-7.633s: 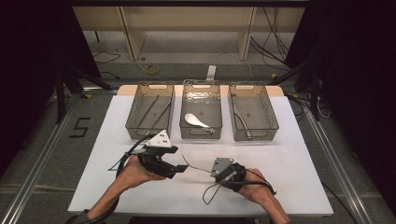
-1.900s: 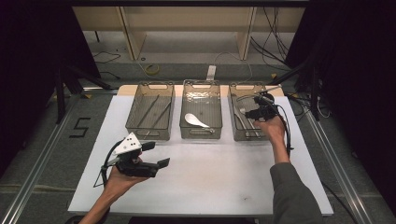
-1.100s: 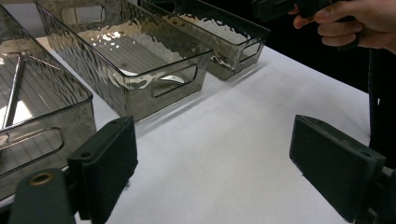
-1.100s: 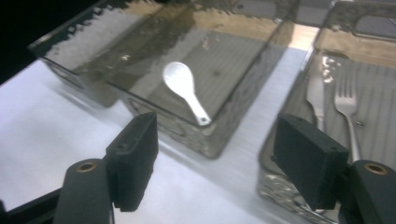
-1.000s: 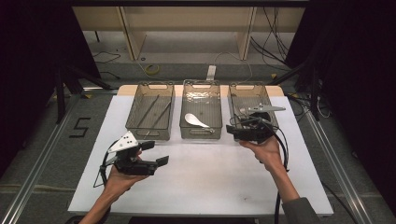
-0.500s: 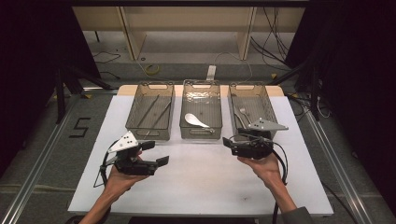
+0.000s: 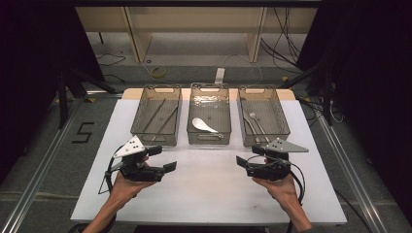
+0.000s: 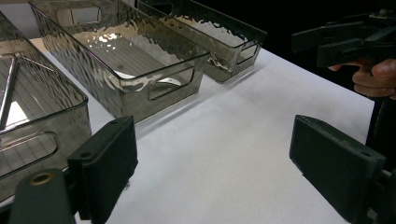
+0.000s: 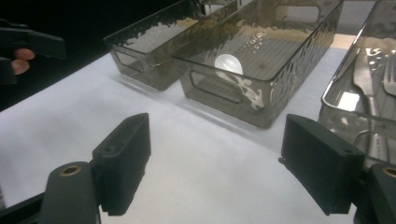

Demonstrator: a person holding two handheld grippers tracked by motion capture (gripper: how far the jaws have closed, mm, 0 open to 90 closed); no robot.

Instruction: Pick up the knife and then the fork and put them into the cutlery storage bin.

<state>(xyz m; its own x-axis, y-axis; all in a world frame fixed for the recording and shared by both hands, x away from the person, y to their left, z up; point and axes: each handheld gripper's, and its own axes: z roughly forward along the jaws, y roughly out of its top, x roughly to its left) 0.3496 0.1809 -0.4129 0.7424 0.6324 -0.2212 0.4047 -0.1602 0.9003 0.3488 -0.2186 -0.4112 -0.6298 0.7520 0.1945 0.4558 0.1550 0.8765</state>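
Cutlery (image 7: 256, 124) now lies in the bin (image 7: 263, 116) just beyond the right gripper (image 7: 241, 163), whose spread, empty jaws have just been opening as it withdrew; probably one drop-off done. Left gripper (image 7: 169, 167) waits spread, empty.

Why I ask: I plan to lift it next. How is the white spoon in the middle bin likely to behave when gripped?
The white spoon looks glossy and smooth, so it may slip between flat pads. Its rounded bowl and curved handle suggest it could rock or pivot when nudged. It looks like ceramic or hard plastic, so probably stiff, possibly chippable. The middle bin has walls that likely limit approach angles.
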